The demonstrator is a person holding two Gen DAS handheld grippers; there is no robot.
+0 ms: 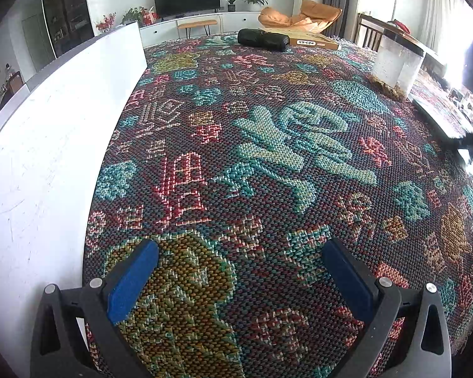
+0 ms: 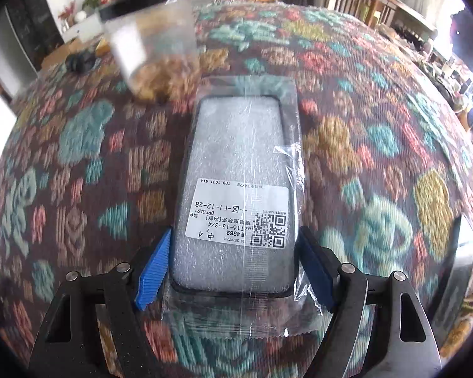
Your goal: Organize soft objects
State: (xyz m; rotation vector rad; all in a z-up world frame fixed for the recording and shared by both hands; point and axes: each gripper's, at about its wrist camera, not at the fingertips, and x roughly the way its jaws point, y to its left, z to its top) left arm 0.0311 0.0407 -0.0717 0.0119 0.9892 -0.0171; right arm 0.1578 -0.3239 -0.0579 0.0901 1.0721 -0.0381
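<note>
My right gripper (image 2: 233, 261) is shut on a phone case in a clear plastic bag (image 2: 236, 145). Its blue pads press both long sides, and a white label with a QR code faces up. The package looks sharp while the patterned woven cloth (image 2: 362, 126) beneath is blurred. A clear tub with a black lid (image 2: 148, 37) holding brown fluffy stuff stands beyond, to the left. My left gripper (image 1: 239, 271) hangs open over the same cloth (image 1: 268, 157) with nothing between its fingers. The tub (image 1: 397, 60) stands at the far right in the left wrist view.
A white board (image 1: 47, 157) stands along the cloth's left side. At the far edge lie a black roll (image 1: 263, 40) and a flat tan box (image 1: 312, 41). A cluttered strip of small items (image 1: 451, 104) runs along the right edge. Chairs and a TV stand lie beyond.
</note>
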